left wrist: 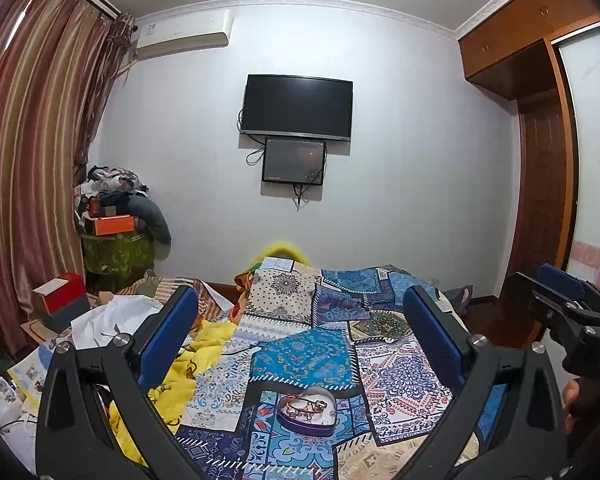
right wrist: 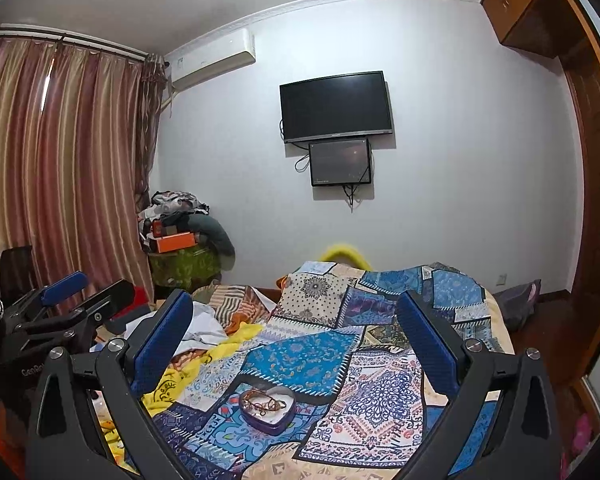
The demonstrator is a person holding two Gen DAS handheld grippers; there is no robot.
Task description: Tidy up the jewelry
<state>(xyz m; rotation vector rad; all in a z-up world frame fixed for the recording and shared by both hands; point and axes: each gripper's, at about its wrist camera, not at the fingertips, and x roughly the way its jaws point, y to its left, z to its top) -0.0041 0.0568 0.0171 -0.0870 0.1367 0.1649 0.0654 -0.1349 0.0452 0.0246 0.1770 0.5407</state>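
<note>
Patchwork bedspread holds heart-shaped tin, point toward camera.

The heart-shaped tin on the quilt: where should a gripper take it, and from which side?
Grip the heart-shaped tin by its low purple side wall, coming from above with one finger outside and one inside the rim. It lies flat and open on the patchwork quilt, with bracelets loose inside, so a level hold probably keeps them in.
</note>
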